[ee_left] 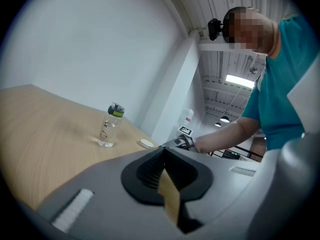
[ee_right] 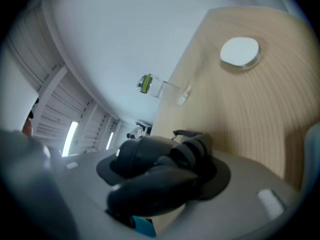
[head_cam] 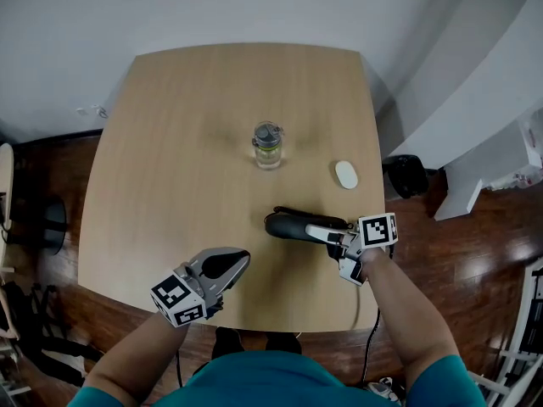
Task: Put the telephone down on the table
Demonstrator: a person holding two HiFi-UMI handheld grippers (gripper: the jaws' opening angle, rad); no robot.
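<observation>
The right gripper (head_cam: 316,231) is clenched on the telephone (head_cam: 285,224), a glossy black handset with rounded, bulging ends. In the right gripper view the handset (ee_right: 150,161) fills the space between the jaws and a thin dark cord (ee_right: 189,132) trails off its far end. The handset lies level over the right front part of the table (head_cam: 187,142), its long axis running left from the jaws. I cannot tell whether it rests on the wood or hangs just above it. The cube (head_cam: 378,231) on this gripper carries square black-and-white markers, and no lettering on the handset can be made out. The left gripper (head_cam: 234,263) is over the front edge of the table, well apart from the telephone. Its jaws are drawn together on nothing, with only a sliver of wood showing between them in the left gripper view (ee_left: 165,176). Near the table's middle stands a clear bottle (head_cam: 268,145) with a green band under its cap. It bears a small printed figure (ee_left: 103,134), too small to read. A white disc (head_cam: 346,175) lies to its right, beyond the telephone.
</observation>
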